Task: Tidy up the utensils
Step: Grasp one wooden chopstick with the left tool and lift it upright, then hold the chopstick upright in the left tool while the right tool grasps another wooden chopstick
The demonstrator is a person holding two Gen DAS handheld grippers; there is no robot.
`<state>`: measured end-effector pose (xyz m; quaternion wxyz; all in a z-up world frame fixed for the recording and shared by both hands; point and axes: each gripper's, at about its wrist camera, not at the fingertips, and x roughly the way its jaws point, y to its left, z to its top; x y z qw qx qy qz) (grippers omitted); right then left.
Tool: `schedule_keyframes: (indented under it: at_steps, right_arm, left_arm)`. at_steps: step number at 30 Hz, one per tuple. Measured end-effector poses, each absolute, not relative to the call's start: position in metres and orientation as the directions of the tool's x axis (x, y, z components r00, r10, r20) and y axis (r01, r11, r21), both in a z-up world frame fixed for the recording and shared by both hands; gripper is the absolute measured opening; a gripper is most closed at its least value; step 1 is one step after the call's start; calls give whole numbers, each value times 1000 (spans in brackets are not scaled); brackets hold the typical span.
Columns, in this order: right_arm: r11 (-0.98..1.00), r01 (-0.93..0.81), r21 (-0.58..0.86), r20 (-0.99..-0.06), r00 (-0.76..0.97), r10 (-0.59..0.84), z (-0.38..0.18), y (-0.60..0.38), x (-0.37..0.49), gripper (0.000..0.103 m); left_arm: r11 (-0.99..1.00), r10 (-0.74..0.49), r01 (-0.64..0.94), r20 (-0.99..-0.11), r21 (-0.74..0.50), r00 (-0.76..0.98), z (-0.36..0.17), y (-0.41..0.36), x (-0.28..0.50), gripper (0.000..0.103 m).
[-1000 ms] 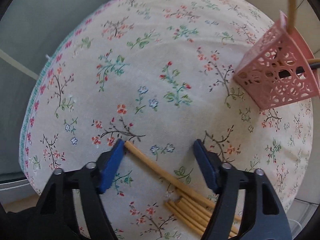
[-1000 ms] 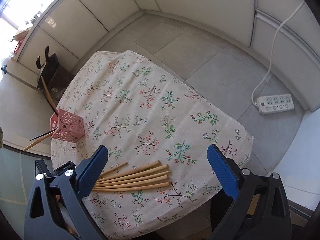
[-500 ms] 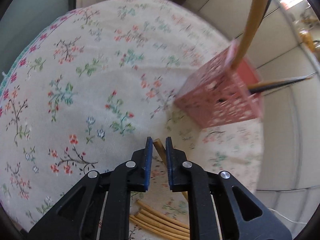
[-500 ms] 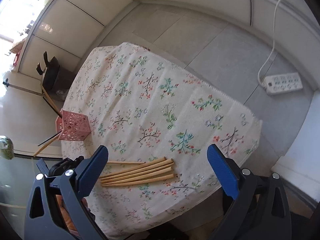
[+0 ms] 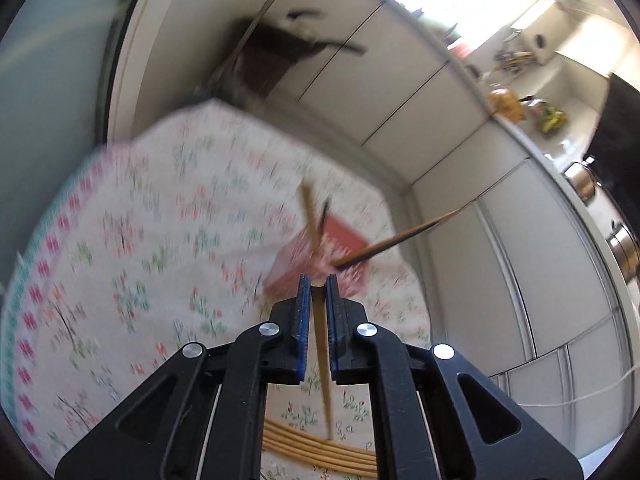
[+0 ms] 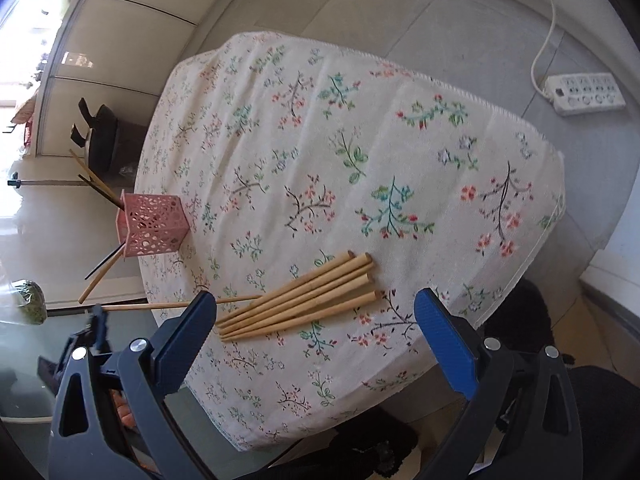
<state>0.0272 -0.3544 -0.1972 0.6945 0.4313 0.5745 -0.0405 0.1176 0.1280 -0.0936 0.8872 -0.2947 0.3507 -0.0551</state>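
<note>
Chopstick is the thing in play right now: a single thin wooden stick clamped between the blue pads of the left gripper, whose jaws have just been closing onto it. It sits dead centre in the left wrist view, blunt end poking out just past the fingertips, and its long axis runs straight down the frame toward the bottom, where the thin end hangs over the pile of chopsticks lying on the flowery tablecloth.

Handling-wise I'd guess it's very light, stiff and a bit slick, being round wood. It's pinched close to the thick end, so the long tail could swing or pivot between the pads; a hold nearer the middle would probably be steadier.

The pink holder is just beyond the fingertips in the left wrist view, blurry, with a couple of sticks already leaning out of it. In the right wrist view it's at the left middle edge of the table.

The right gripper is spread wide with nothing in it, hovering over the pile in the lower middle of its frame. The pile's thick ends point to the upper right.
</note>
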Motion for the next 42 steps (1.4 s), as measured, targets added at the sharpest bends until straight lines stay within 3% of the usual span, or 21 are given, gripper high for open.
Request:
schedule_keyframes:
  at_steps: [12,22,24,28,31,42]
  right_arm:
    - [630,525,572,-819,328,470,-197,-336,34,96]
    - [614,591,523,-850,304,431,-211,-344,17,96]
    - [545,633,550,-822,298,485,-225,-345,11,90]
    - [523,680,513,-834,251,491,-239,-337,7,51]
    - [580,679,449,-882,232,410,-238,-332,12,36]
    - [602,723,339,-936,192,296,-250,-324,27,25]
  left_arm:
    - [959,-153,30,-425,-282,892,-3,122,62,7]
    - [976,-87,-8,-427,-217,900,6,131,45,7]
    - [976,-91,-1,-413,-218,906,9,131,43,7]
    - [976,-106,20,-391,-218,914,14,128,39,7]
    - [974,-121,34,-383,-226,916,14,128,38,7]
    - [955,-168,62,-356,-291,919,21,137,37,7]
